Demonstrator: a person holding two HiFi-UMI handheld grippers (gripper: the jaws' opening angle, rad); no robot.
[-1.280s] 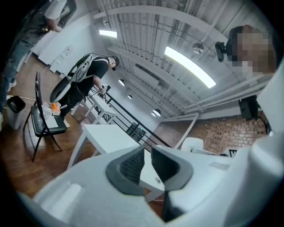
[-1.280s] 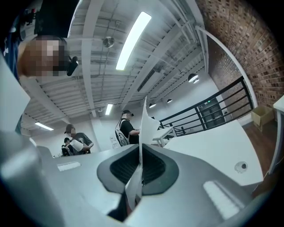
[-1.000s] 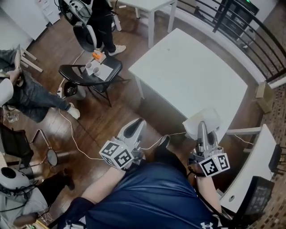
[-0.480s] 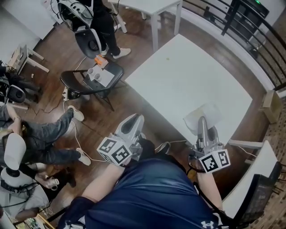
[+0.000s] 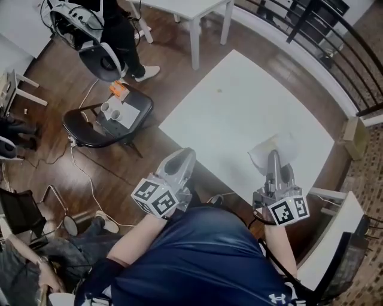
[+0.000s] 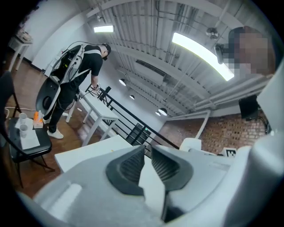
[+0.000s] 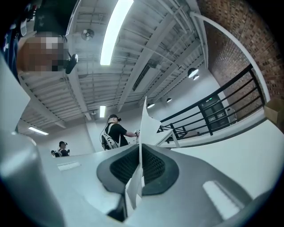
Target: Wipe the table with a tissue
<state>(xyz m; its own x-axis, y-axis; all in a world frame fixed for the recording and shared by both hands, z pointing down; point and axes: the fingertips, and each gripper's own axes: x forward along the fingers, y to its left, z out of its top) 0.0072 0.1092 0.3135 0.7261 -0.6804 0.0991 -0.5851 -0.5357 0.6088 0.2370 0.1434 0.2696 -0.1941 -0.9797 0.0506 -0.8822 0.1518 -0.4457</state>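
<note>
The white table (image 5: 239, 107) fills the middle of the head view. My right gripper (image 5: 273, 160) hangs over its near right edge, shut on a white tissue (image 5: 273, 149) that fans out beyond the fingertips. In the right gripper view the tissue (image 7: 145, 124) stands up as a thin sheet pinched between the dark pads (image 7: 155, 166) of the right gripper (image 7: 140, 148). My left gripper (image 5: 181, 162) is over the table's near left edge with nothing in it. In the left gripper view the left gripper (image 6: 147, 148) has its jaws nearly together, and the table (image 6: 88, 153) lies beyond.
A black chair (image 5: 81, 128) with cups and papers stands left of the table on the wood floor. A person (image 5: 116, 30) stands at the back left beside a second white table (image 5: 185, 9). A black railing (image 5: 311, 30) runs behind. Cables (image 5: 90, 173) trail on the floor.
The view has shifted, and the seated person at the left has slid mostly out of it. My right gripper has carried the tissue slightly farther over the table. The left gripper has barely moved.
</note>
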